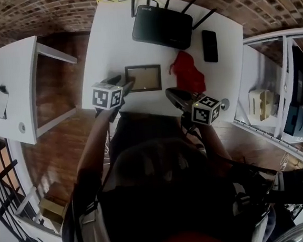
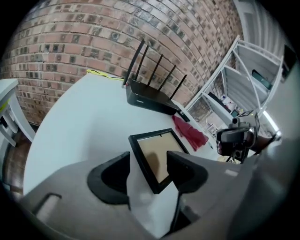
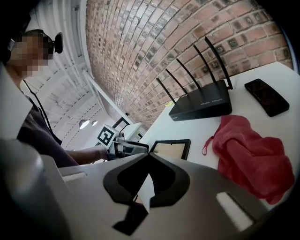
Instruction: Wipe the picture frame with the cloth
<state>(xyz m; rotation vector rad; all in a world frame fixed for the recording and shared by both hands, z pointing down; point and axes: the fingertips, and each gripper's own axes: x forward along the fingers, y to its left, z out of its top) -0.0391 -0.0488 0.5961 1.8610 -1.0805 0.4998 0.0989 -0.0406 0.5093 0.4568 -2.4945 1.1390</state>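
While left tongs [image 2: 149, 161] stand open, empty, at 9 o'clock of the picture frame [image 1: 143, 78] and right tongs [image 3: 146, 180] are shut, empty, it looks like reach phase, next likely opening right onto cloth [image 1: 188, 71] at 3 o'clock.

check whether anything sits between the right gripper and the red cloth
Nothing visible does. The right gripper, jaws shut, points over bare white table; the red cloth lies ahead to its right, and the picture frame is off to the left.
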